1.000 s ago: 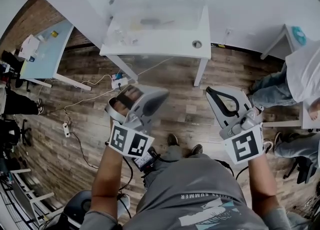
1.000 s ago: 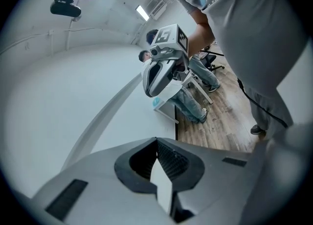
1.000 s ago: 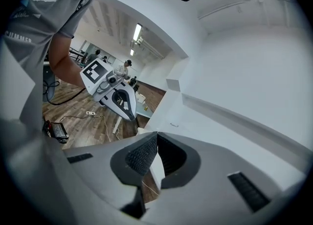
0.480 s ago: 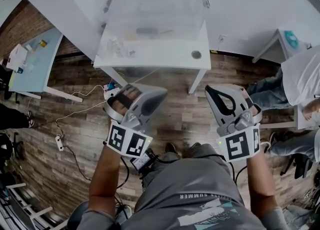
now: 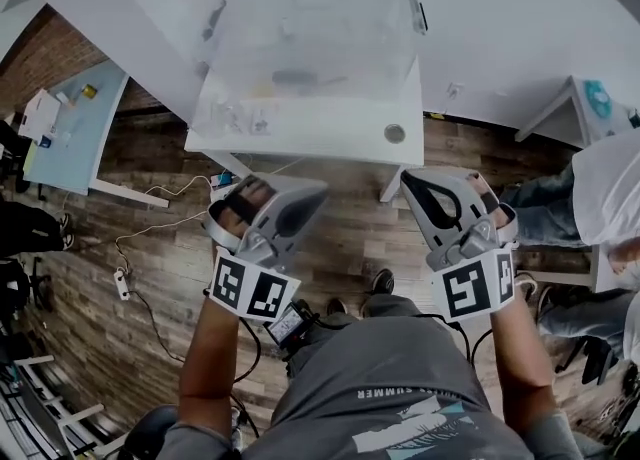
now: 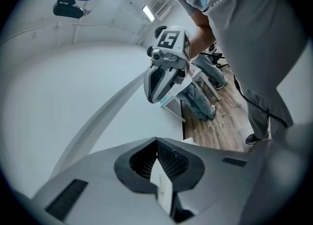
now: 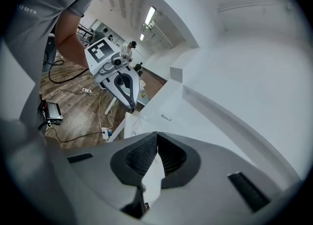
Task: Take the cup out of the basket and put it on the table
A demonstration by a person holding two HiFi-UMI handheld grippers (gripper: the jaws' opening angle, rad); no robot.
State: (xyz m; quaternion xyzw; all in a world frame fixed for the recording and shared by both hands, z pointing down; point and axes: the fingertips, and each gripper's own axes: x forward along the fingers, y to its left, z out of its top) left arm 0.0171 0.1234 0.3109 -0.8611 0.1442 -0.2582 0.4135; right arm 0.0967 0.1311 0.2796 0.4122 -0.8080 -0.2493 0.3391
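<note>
**Closer to the table, both jaws shut, nothing lifted yet**

You have stepped up to the table since a second ago: its front edge and the basket sit lower and larger in the head view, and both gripper noses now reach almost to that edge instead of hanging well short of it over the floor.

The cup is, by the task, inside the basket (image 5: 360,58), but you cannot pick it out. The walls are cloudy, and only a dark long shape (image 5: 295,76) and some small clear bits near the front left corner show through. The basket stands on the white table (image 5: 300,146), taking up most of the top, so little bare surface is left apart from the front strip and the right corner.

Your left hand-held gripper (image 5: 320,189) and right hand-held gripper (image 5: 407,180) are level, well apart and still outside the basket, over the wooden floor (image 5: 350,238). Each has its jaws together with nothing between the pads, and each gripper's own view shows this. This looks like a carrying posture for the walk-up, so the reach has probably not begun. Whichever gripper goes in will likely have to open its jaws and come over the rim from above.
</note>
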